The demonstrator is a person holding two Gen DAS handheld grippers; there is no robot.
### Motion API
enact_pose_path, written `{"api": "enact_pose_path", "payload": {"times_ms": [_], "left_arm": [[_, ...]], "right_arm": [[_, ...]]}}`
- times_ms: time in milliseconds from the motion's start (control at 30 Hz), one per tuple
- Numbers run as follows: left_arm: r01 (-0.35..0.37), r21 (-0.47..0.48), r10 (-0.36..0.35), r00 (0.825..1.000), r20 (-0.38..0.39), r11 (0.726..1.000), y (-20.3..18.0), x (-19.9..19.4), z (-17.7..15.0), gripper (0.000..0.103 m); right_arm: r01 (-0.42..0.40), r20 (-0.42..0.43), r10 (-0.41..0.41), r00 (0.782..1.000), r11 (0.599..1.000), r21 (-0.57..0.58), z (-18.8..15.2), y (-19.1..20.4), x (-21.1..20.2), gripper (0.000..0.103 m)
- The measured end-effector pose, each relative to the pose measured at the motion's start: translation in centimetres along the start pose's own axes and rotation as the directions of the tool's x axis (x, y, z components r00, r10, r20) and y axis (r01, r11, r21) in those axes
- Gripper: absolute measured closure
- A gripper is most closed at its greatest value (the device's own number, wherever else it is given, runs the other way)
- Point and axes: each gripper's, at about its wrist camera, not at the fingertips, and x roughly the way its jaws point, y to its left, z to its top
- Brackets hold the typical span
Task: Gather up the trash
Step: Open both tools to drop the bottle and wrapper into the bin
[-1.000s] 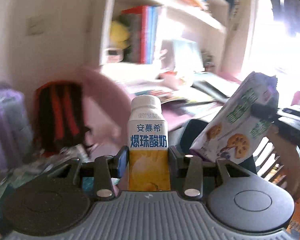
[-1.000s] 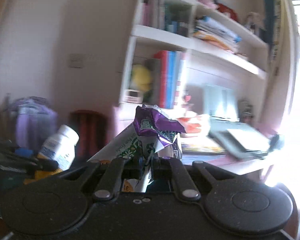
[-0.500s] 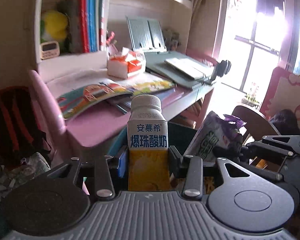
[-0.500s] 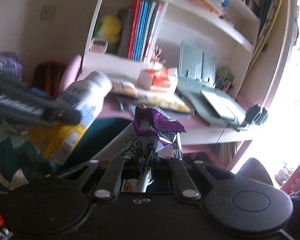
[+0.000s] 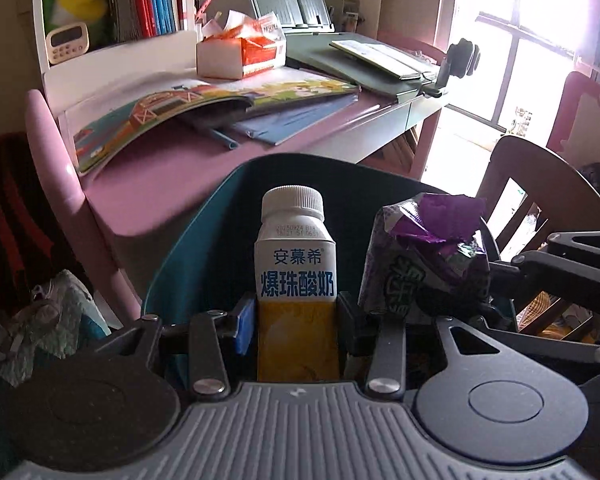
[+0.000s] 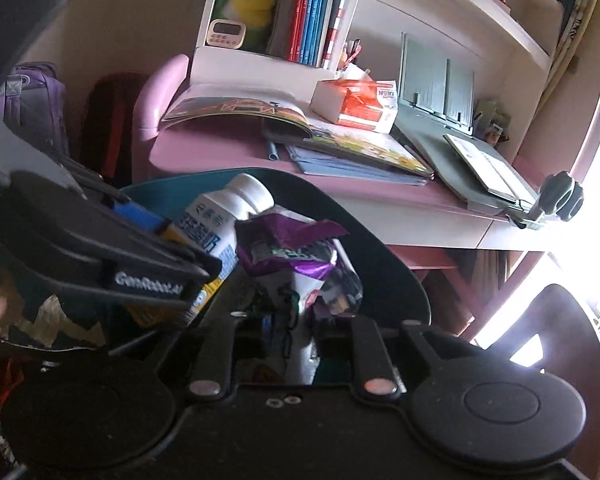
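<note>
My left gripper is shut on a white and yellow yogurt bottle with a white cap, held upright over a dark teal bin. My right gripper has its jaws spread a little apart around a purple and white snack wrapper, which still sits between the fingers over the same bin. The wrapper also shows in the left wrist view, just right of the bottle. The bottle shows in the right wrist view, tilted, in the left gripper's fingers.
A pink desk behind the bin carries open picture books, a tissue box and a grey book stand. A wooden chair stands right. Bags lie left. Shelves with books rise behind.
Both grippers have swung down and over the teal bin, closer to the desk. The right gripper's jaws have spread wider around the wrapper. The bottle stays clamped.
</note>
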Motion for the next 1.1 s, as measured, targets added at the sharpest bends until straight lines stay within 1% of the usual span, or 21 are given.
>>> {"api": "enact_pose_path", "payload": {"times_ms": [33,100,133,167,200,233,267,433,500,667,933,1100], "left_arm": [[-0.001,-0.001,0.001,1.000,-0.002,1.000,0.0,0.0,-0.1,0.061],[0.008,-0.008,-0.008,1.000,0.000,1.000,0.0,-0.1,-0.2,0.060],[0.008,-0.011,-0.008,1.000,0.007,1.000,0.1,-0.3,-0.2,0.058],[0.010,-0.015,-0.009,1.000,0.012,1.000,0.1,-0.5,-0.2,0.052],[0.009,-0.020,-0.008,1.000,0.019,1.000,0.2,-0.8,-0.3,0.047],[0.007,-0.019,-0.006,1.000,0.026,1.000,0.2,-1.0,-0.2,0.045],[0.003,-0.017,-0.002,0.999,0.034,1.000,0.2,-1.3,-0.2,0.042],[0.005,-0.028,-0.003,0.999,0.053,1.000,0.8,-3.1,-0.5,0.042],[-0.002,-0.030,0.004,0.998,0.065,1.000,1.1,-4.1,-0.8,0.039],[-0.006,-0.039,0.009,0.996,0.092,0.999,2.5,-7.0,-1.9,0.038],[-0.036,-0.086,0.045,0.993,0.110,0.996,6.5,-12.2,-4.9,0.038],[-0.085,-0.111,0.098,0.988,0.116,0.990,9.6,-15.5,-7.8,0.036]], "right_arm": [[0.001,-0.003,-0.001,1.000,1.000,0.001,0.0,-0.1,0.0,0.074],[0.005,0.006,-0.005,1.000,1.000,0.003,-0.2,-0.1,-0.2,0.064],[0.004,0.007,-0.004,1.000,1.000,0.005,-0.3,-0.1,-0.2,0.064],[0.002,0.005,-0.002,1.000,1.000,0.007,-0.3,-0.1,-0.3,0.064],[0.004,0.004,-0.004,1.000,1.000,0.012,-0.3,-0.1,-0.3,0.061],[0.007,0.008,-0.008,1.000,1.000,0.018,-0.3,-0.1,-0.5,0.056],[0.009,0.010,-0.010,1.000,1.000,0.023,-0.3,-0.2,-0.6,0.055],[0.012,0.045,-0.015,0.999,0.998,0.066,0.0,-0.4,-2.2,0.051],[0.006,0.059,-0.011,0.998,0.997,0.081,0.2,-0.3,-3.1,0.050],[-0.046,0.110,0.034,0.993,0.993,0.105,0.6,0.7,-5.9,0.047],[-0.142,0.168,0.125,0.978,0.985,0.096,1.6,4.9,-9.2,0.045],[-0.226,0.185,0.208,0.960,0.971,0.082,1.9,8.6,-9.8,0.045]]}}
